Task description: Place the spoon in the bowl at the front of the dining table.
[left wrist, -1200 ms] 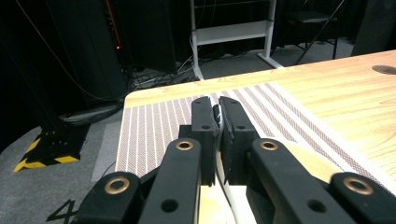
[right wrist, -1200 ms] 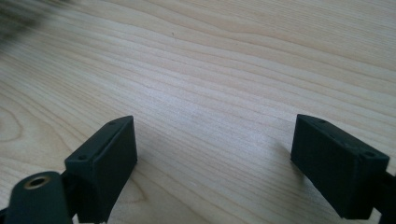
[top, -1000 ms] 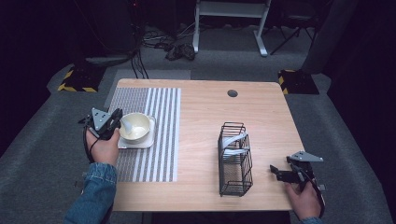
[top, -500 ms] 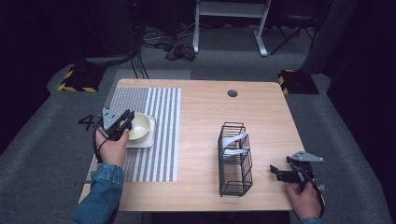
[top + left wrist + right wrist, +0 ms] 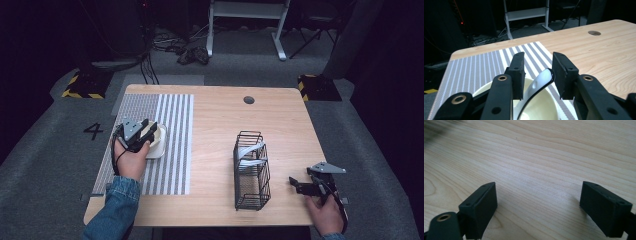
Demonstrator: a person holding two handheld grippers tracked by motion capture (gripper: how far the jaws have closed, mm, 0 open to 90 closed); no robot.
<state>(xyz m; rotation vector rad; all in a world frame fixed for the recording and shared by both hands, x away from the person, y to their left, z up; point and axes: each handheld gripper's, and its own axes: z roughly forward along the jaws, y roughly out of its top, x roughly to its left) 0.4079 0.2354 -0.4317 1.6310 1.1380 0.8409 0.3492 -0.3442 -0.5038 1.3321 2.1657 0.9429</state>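
A cream bowl (image 5: 159, 145) sits on the striped mat (image 5: 170, 165) at the table's left. My left gripper (image 5: 149, 132) hangs over its near-left rim. In the left gripper view a white spoon (image 5: 536, 87) leans in the bowl (image 5: 549, 107), its handle end rising between the jaws of the left gripper (image 5: 537, 58). Those jaws have just been opening, and a gap shows on each side of the spoon. My right gripper (image 5: 296, 184) rests low at the table's front right, beside the wire basket (image 5: 252, 172), open over bare wood (image 5: 539, 195).
The black wire basket holds pale flat pieces (image 5: 249, 152) in its far half. A round cable hole (image 5: 248, 100) lies near the table's far edge. Bare wood spreads between the mat and the basket.
My left hand has moved right, from beside the bowl to over its rim, and now hides part of it. The right hand has stayed where it was.
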